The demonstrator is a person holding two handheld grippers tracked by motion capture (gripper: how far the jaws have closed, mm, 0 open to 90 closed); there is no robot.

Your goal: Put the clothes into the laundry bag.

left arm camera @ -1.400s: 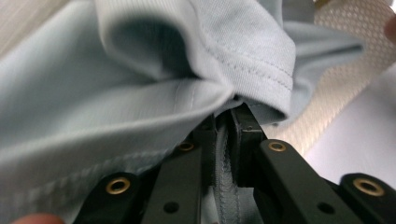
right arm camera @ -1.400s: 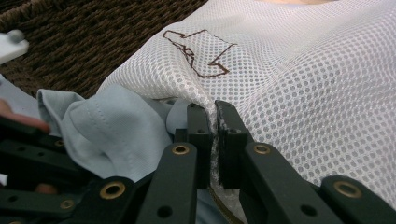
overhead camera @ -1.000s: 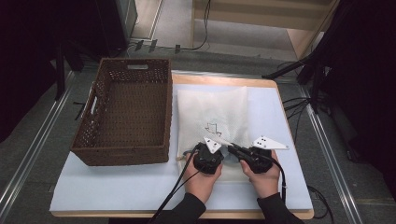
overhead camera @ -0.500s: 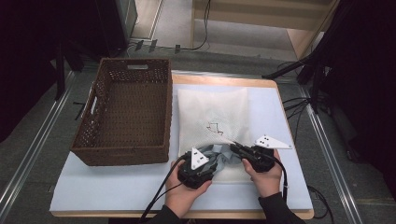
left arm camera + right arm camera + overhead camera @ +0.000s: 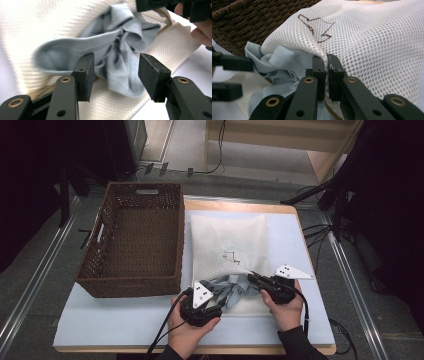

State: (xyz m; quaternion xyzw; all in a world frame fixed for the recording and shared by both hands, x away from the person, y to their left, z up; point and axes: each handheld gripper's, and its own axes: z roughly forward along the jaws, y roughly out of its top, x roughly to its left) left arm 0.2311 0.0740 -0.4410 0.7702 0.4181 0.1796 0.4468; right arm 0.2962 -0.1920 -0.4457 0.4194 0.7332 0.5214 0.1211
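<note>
The left gripper point(image 5: 113, 75), its jaws just opened off the crumpled pale-blue cloth garment point(image 5: 112, 50) lying half inside the white mesh laundry bag point(image 5: 372, 37), has drawn back as the right gripper point(image 5: 325, 75) pinches the bag's rim, suggesting another push comes next.

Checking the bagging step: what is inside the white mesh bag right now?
A grey garment sits at the mesh bag mouth, bunched and partly spilling out. How far it reaches inside is covered by the mesh, which the right gripper pinches.
</note>
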